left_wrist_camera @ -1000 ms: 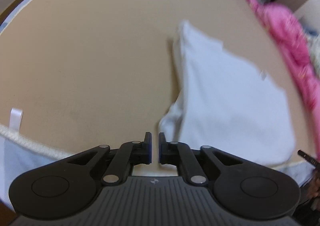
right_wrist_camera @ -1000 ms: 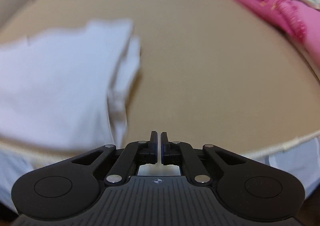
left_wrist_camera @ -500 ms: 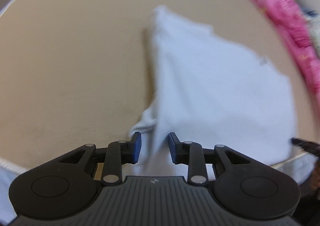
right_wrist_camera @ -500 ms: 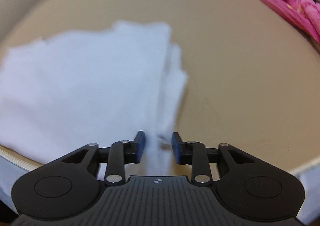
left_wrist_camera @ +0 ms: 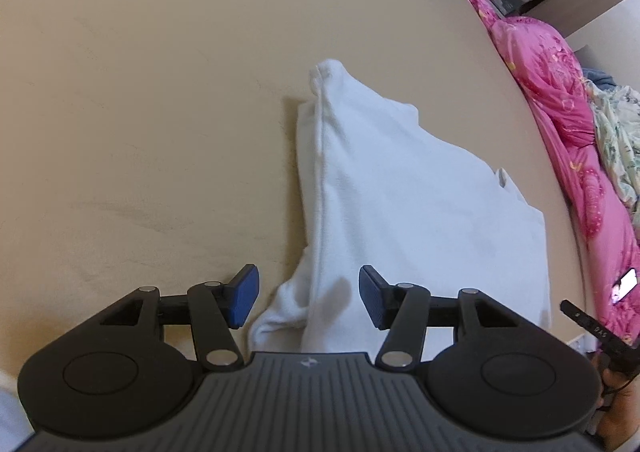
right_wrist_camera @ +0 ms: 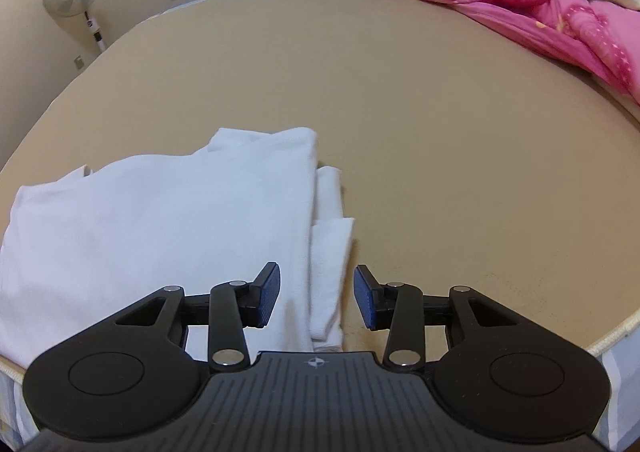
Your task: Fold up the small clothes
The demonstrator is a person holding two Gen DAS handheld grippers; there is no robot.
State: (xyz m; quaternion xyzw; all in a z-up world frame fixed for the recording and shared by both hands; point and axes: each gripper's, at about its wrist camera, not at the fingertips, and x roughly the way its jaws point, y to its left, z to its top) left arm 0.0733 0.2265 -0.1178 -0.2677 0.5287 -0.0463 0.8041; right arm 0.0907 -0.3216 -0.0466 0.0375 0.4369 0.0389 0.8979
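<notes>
Both claws now parted over garment [left_wrist_camera: 420,204].

Not much to read here, honestly. The only lettering is showing on a black bar [left_wrist_camera: 592,326] poking in at the right edge of the left wrist view, some small white characters that are looking like "SVO", but they're too tiny to be sure. Each gripper body is carrying a little compass-style logo, no words.
</notes>
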